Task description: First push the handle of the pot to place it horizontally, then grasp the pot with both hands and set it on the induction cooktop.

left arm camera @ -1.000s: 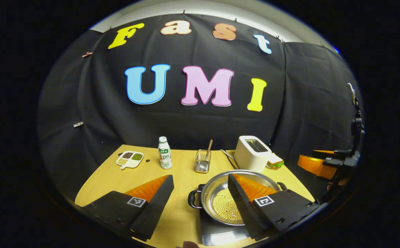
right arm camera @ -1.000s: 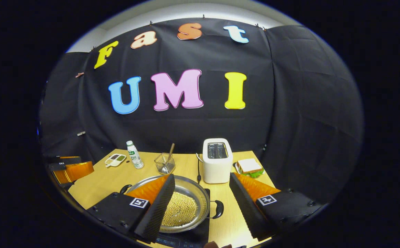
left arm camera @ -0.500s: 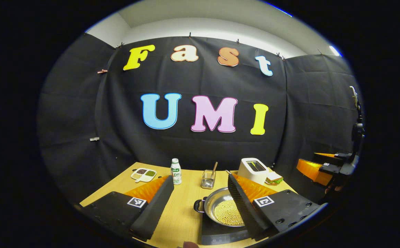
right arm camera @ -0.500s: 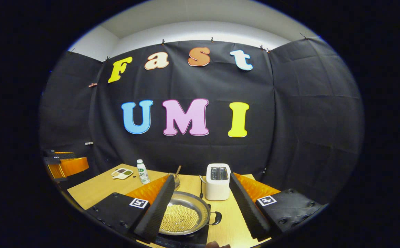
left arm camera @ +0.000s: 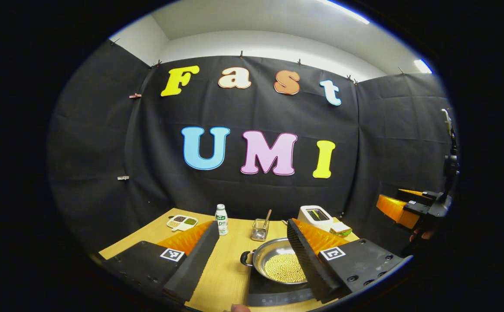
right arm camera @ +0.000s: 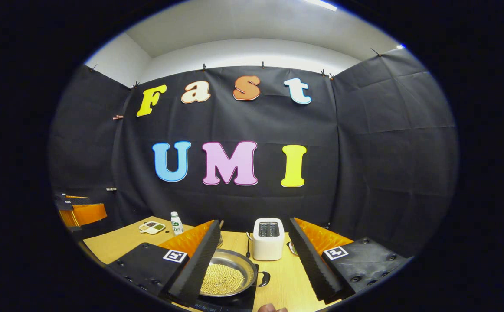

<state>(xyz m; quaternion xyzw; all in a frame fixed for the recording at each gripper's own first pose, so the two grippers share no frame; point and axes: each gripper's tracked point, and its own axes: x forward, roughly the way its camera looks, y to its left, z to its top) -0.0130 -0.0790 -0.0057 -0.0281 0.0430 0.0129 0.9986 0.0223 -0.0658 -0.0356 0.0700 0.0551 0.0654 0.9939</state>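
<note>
A steel pot point(left arm camera: 278, 265) with black side handles holds yellow beans and sits on the black induction cooktop point(left arm camera: 273, 295). In the right gripper view the pot point(right arm camera: 228, 277) rests on the same cooktop point(right arm camera: 234, 302), with one side handle point(right arm camera: 264, 278) pointing right. My left gripper point(left arm camera: 252, 222) hangs open above and behind the pot, touching nothing. My right gripper point(right arm camera: 254, 221) is open too, lifted clear of the pot. Each gripper also appears at the far edge of the other's view: the right one point(left arm camera: 388, 198) and the left one point(right arm camera: 96, 205).
On the wooden table point(left arm camera: 230, 277) behind the pot stand a white toaster point(left arm camera: 315, 215), a small white bottle point(left arm camera: 221, 219), a glass cup with a stick point(left arm camera: 259, 229), a sectioned dish point(left arm camera: 182, 222) and a sandwich point(left arm camera: 341, 229). The toaster point(right arm camera: 268, 238) stands just past the pot.
Both grippers have lifted up and drawn back from the pot, which looks smaller and lower in both views. The pot stays on the cooktop.
</note>
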